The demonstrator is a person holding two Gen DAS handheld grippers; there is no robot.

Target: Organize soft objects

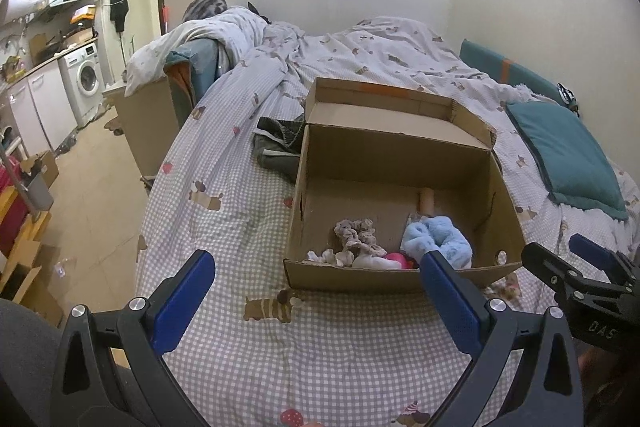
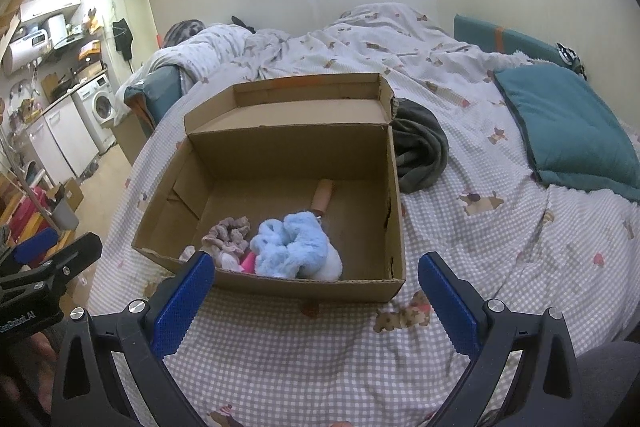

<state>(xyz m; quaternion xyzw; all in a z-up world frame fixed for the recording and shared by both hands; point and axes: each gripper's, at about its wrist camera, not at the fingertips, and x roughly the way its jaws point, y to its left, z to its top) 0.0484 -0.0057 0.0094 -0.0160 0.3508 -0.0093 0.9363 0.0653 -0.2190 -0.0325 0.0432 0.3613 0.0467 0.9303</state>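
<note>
so both my grippers (left (image 1: 316, 291), right (image 2: 316, 291)) are wide open and empty, box (image 2: 280, 281) straight ahead on the bed (image 2: 500, 227), blue scrunchie (image 2: 292, 241) by its near wall, closer to my right

The cardboard box's (image 1: 400, 279) near wall hides the lower parts of the pink item (image 1: 396, 259), which may be a toy. The teal pillow (image 2: 576, 131) is cut off by the right edge.
</note>
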